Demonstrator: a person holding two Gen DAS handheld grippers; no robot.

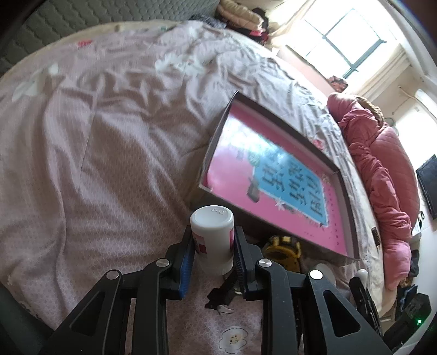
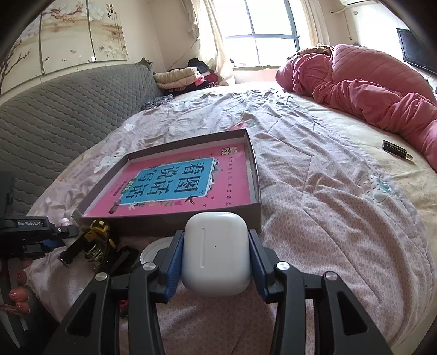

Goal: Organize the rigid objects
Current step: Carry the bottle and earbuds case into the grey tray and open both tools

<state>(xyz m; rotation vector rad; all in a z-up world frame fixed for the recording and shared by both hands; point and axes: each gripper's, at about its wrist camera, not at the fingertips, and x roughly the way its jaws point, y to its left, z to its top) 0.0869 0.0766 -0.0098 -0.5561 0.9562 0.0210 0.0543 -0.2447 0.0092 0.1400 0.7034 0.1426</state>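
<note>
The left gripper [image 1: 213,245] clamps a white bottle [image 1: 212,234]; the right gripper [image 2: 215,254] clamps an earbud case [image 2: 215,251]. Either could catch the box [image 2: 256,174] wall near the bed's [image 2: 327,204] edge and slip.

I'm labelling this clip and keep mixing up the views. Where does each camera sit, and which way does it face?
Left wrist: behind the left tongs, facing across the bed; tongs hold a white bottle.
Right wrist: behind the right tongs, facing the window; tongs hold an earbud case; the left tongs show at left.
Shared: box, yellow toy, red quilt.
</note>
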